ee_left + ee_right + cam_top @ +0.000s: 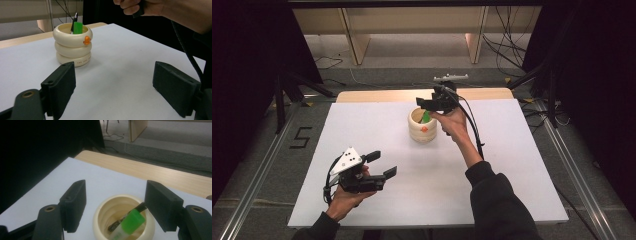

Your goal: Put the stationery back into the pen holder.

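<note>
A cream pen holder [422, 125] shaped like three stacked rings, with a small orange knob on its side, stands upright on the white bench [377, 130], toward the far middle. Inside it lean a green-capped item [131, 221] and a dark, slim item [74, 21] beside it, both tilted against the inner wall. The right gripper [432, 103] hangs just above the holder's mouth, pointing down; its jaws stand spread with nothing between them, one to each side of the opening in the right gripper view. The left gripper [379, 164] sits low over the near left of the bench, well apart from the holder, its jaws spread wide and holding nothing.
</note>
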Available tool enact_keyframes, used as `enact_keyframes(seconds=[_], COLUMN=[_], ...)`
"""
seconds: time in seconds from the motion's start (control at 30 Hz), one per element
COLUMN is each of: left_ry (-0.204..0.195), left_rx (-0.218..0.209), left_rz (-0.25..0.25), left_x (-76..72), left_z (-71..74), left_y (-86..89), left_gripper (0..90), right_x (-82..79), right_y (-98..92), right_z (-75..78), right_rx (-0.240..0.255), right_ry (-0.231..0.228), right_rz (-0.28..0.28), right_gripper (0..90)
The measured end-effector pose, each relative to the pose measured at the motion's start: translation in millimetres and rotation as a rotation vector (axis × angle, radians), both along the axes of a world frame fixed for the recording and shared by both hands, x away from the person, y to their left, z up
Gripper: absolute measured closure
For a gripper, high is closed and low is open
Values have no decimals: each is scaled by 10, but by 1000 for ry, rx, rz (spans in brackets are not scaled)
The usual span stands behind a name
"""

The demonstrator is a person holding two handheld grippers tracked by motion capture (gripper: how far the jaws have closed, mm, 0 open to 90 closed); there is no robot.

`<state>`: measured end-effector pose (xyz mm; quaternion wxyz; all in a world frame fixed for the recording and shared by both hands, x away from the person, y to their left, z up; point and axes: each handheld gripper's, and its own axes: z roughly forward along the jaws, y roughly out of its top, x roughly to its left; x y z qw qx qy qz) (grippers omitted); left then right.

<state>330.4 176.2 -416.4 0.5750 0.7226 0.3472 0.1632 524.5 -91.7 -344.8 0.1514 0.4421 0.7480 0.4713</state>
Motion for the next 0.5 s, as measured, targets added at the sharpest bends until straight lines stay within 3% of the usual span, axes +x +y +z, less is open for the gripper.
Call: enact_keyframes(seconds=[0.5], left_ry=[2], left_rx=[9], left_rz=[-1], left_x=[5], left_z=[-7], left_y=[0], left_gripper=[180], right_x=[-203], right_y=[-202], right_z=[93], right_rx=[55], right_ry=[-4], right_rz=[46], right_gripper=[323])
